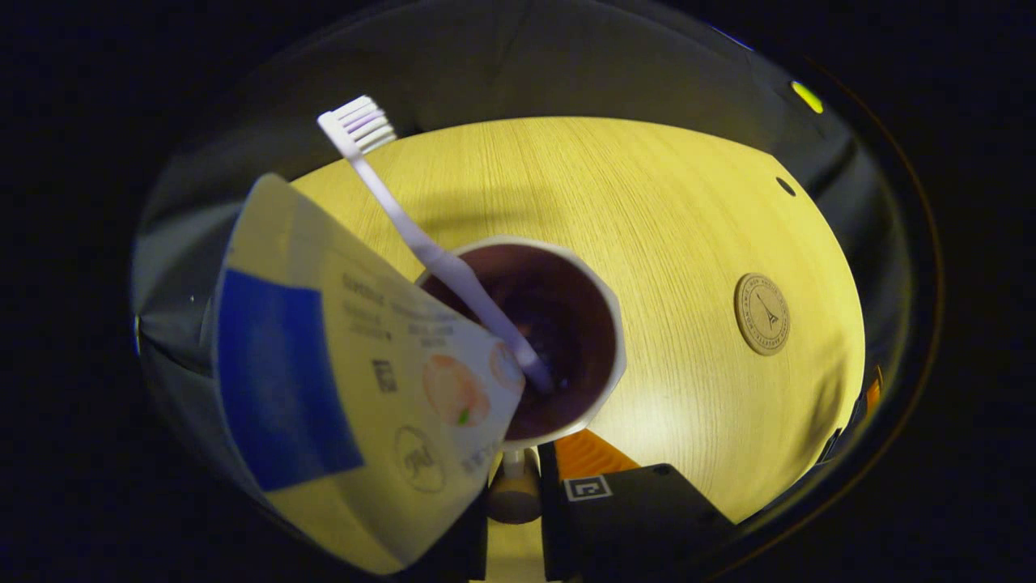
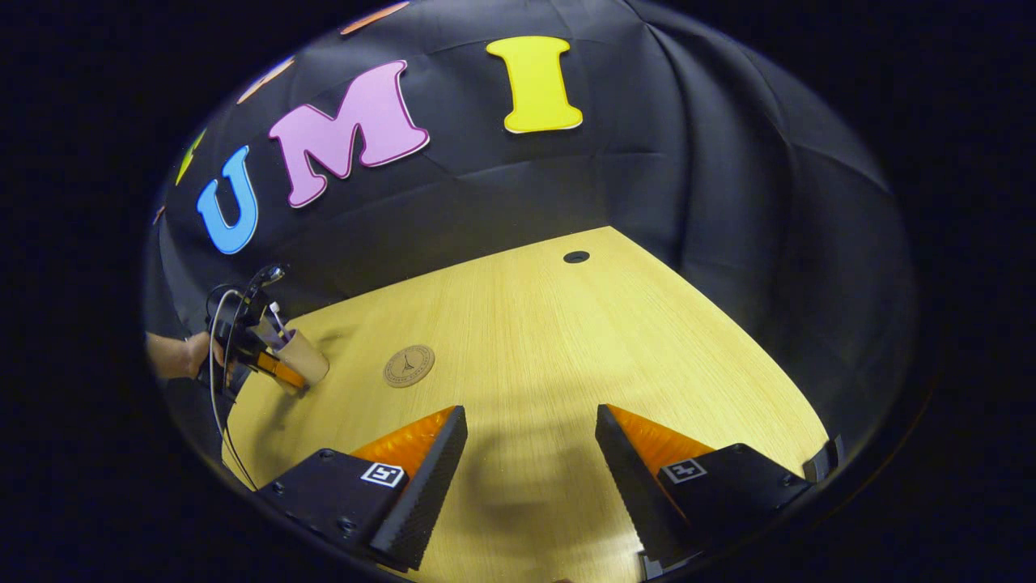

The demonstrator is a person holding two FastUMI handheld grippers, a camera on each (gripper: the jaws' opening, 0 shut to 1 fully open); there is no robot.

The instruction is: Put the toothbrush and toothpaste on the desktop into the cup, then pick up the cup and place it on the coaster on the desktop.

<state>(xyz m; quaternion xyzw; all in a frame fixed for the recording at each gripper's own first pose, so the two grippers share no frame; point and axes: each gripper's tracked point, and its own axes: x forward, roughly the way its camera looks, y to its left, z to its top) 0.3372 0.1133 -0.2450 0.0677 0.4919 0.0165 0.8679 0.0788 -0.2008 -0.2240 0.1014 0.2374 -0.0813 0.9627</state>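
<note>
1. The left tool (image 1: 518, 478) is closed on the cup (image 1: 603, 380), gripping its near rim; the right gripper view shows the cup (image 2: 303, 360) tilted, with a hand (image 2: 182, 354) behind the left tool (image 2: 267, 364).
2. In the left gripper view the cup's dark inside faces the camera, so it is tipped toward the tool.
3. The toothbrush (image 1: 421, 243) stands in the cup, handle end at the bottom, bristles up and leaning out past the rim toward the far left.
4. The toothpaste (image 1: 348, 372) is also in the cup, its broad flat end sticking out toward the camera and hiding the cup's left rim and the table's left side.
5. The coaster (image 1: 762, 314) lies flat on the table (image 1: 615, 186), to the right of the cup and apart from it, with bare wood between them; I see the coaster (image 2: 409, 366) just beside the cup in the right gripper view as well.
6. A small dark hole (image 2: 576, 257) sits near the table's far edge.
7. The right tool (image 2: 530, 441) is spread wide with nothing between its fingers, above the table's near part, well apart from the cup.
</note>
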